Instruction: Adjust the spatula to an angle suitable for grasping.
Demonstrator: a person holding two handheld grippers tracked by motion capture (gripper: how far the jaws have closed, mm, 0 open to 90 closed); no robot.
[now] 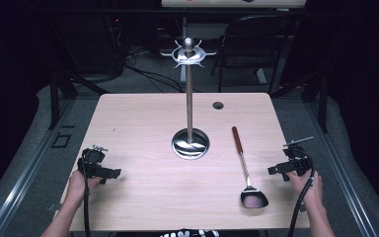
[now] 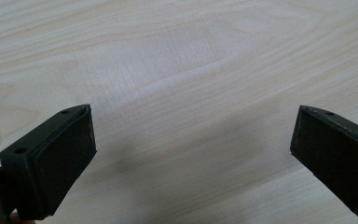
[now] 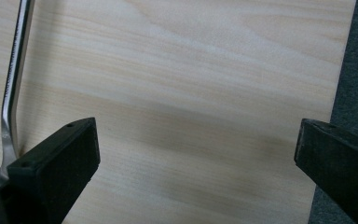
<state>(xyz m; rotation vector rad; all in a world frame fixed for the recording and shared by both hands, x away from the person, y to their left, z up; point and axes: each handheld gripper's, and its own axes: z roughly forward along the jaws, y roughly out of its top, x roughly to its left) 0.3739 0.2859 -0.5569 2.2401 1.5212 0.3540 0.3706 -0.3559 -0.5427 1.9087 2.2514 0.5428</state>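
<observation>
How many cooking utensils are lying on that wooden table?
1. A metal spatula with a dark red handle lies flat on the light wooden table, right of the shiny metal hanging stand and near the right-hand tongs. The stand's hooks look empty.

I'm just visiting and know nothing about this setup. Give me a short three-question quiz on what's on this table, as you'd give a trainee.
1. True or false: the spatula hangs from the utensil stand.
2. Which gripper is nearer the spatula: A) left gripper B) right gripper?
3. Fill in: both grippers' jaws are ____.

Key:
1. False; it lies flat on the table, right of the stand's base.
2. B.
3. Open, with nothing between them.
</observation>
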